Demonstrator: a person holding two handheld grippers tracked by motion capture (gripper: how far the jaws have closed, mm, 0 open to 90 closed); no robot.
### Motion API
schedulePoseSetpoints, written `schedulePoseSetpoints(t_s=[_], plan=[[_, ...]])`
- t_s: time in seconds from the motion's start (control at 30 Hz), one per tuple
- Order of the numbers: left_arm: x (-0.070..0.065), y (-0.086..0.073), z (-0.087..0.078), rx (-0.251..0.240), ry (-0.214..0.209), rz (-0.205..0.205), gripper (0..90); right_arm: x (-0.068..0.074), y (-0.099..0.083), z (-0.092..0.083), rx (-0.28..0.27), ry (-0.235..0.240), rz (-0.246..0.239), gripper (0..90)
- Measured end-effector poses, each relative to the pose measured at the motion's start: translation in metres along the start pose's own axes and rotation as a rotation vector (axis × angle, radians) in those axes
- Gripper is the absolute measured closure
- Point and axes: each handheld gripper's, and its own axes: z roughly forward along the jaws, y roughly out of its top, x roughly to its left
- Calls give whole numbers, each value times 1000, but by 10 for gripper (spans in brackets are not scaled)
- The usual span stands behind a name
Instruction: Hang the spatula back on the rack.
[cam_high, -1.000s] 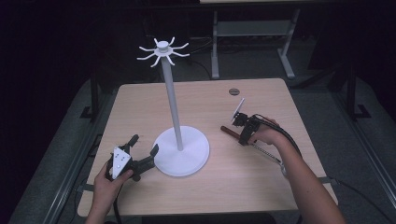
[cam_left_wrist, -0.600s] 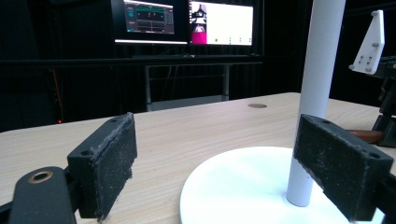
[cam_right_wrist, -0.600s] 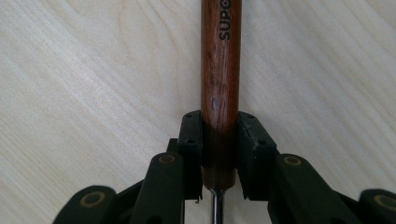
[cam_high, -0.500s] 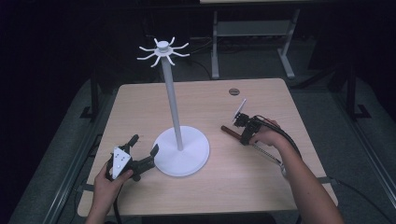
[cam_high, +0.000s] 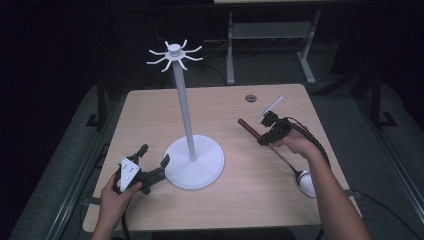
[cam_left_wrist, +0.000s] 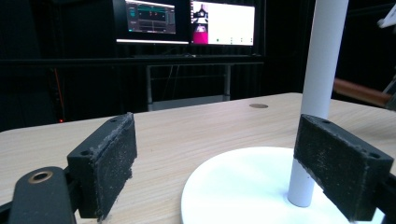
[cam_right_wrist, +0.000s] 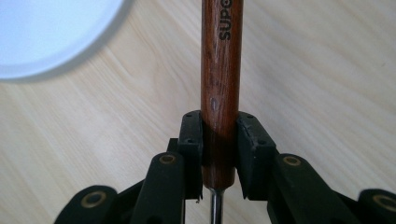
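Two black jaws of the right gripper (cam_right_wrist: 219, 154) are clamped on the lower end of a long ladle with a dark reddish-brown wooden handle (cam_right_wrist: 221, 70), just above the point where the wood gives way to a thin metal shank; they have just finished closing on it. From the high view, the right gripper (cam_high: 266, 134) holds the handle (cam_high: 248, 128) raised off the light wooden table (cam_high: 150, 107) at its right side, the wooden tip aimed toward the tall white hanging stand with its round base and crown of hooks (cam_high: 188, 110), while the shiny metal bowl of the ladle (cam_high: 305, 182) sits low near the person's right forearm. The left gripper (cam_high: 151, 165) rests at the near left edge of the stand's base with its jaws spread wide, nothing between them; its own camera shows the white pole (cam_left_wrist: 317, 93) rising between the open pads.

The ladle looks stiff and fairly light, though likely bowl-heavy, so a grip this close to the shank should keep it from swinging. Its varnished round handle may be slick and could roll between flat pads unless squeezed firmly. The stand appears top-light, its wide base steadying it, but a knock to the slender pole might tip it.
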Motion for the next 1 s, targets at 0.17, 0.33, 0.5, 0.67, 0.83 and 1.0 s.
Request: schedulePoseSetpoints(t_s=[0.17,0.33,0.5,0.67,0.83,1.0], plan=[[0,0,0,1,4,3,125,2,-6,-12,-82,7,0,736],[0,0,0,-1,2,-4,126,3,-11,-21,-153,9,14,736],[0,0,0,-1,-1,-4,125,5,-13,-32,-220,11,12,736],[0,0,0,0,-4,-4,126,6,-19,-41,-295,31,-6,736],[1,0,0,0,-4,-5,126,6,-23,-51,-368,35,-19,736],[0,0,0,-1,-5,-7,126,8,-24,-60,-448,73,-27,736]])
